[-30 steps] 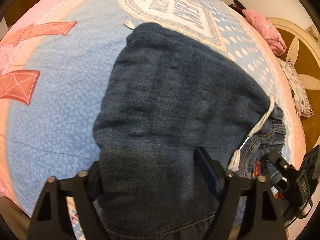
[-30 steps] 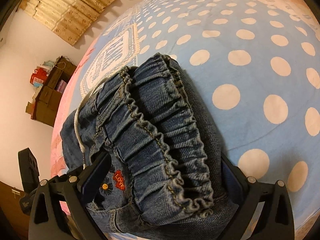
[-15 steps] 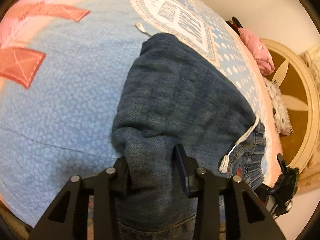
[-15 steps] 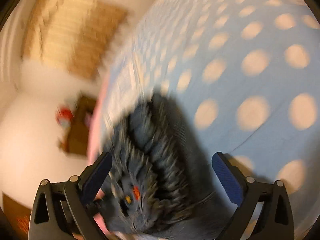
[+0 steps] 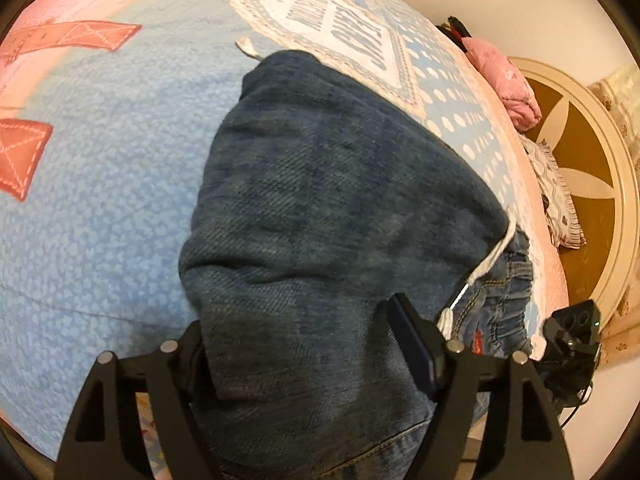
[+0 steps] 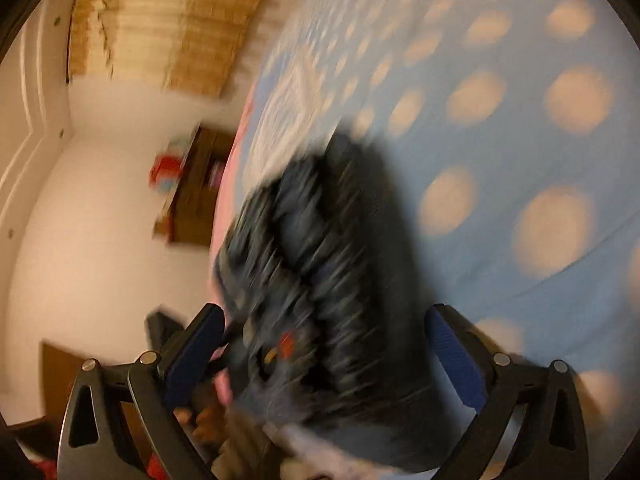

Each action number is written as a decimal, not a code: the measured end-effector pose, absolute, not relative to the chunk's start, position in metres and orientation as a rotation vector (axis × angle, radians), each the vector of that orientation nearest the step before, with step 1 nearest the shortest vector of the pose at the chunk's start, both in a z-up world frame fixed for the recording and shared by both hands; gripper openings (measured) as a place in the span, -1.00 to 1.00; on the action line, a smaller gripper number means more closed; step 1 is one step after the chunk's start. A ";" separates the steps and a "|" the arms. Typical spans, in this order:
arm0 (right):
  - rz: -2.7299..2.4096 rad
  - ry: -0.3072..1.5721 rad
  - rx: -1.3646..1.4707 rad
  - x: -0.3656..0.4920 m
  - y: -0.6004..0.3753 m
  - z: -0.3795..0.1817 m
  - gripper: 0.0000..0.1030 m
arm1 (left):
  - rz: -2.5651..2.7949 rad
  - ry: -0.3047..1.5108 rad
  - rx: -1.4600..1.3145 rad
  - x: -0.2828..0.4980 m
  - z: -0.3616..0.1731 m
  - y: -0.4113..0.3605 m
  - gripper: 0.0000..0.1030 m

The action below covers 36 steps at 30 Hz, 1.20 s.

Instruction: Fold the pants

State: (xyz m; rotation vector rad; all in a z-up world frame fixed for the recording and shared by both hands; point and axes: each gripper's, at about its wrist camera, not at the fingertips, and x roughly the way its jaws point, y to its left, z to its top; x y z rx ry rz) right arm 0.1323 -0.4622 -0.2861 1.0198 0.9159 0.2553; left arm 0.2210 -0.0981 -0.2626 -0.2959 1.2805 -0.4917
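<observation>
While the pants lie in a folded denim bundle on the bed, near its edge, your left claw straddles the near fold with its fingers spread wide, cloth between them but apparently not pinched. Your right claw stands wide too, holding nothing, with the waistband end in front of it; that view is badly blurred, so contact is hard to judge. The folding looks nearly finished. Next, I'd judge, you need either to draw both claws clear or to press the bundle flat, minding the loose white drawstring.
</observation>
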 end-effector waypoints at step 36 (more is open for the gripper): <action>0.104 0.884 0.543 0.151 -0.353 -0.192 -0.25 | -0.610 1.055 -0.424 0.220 -0.180 -0.016 -0.50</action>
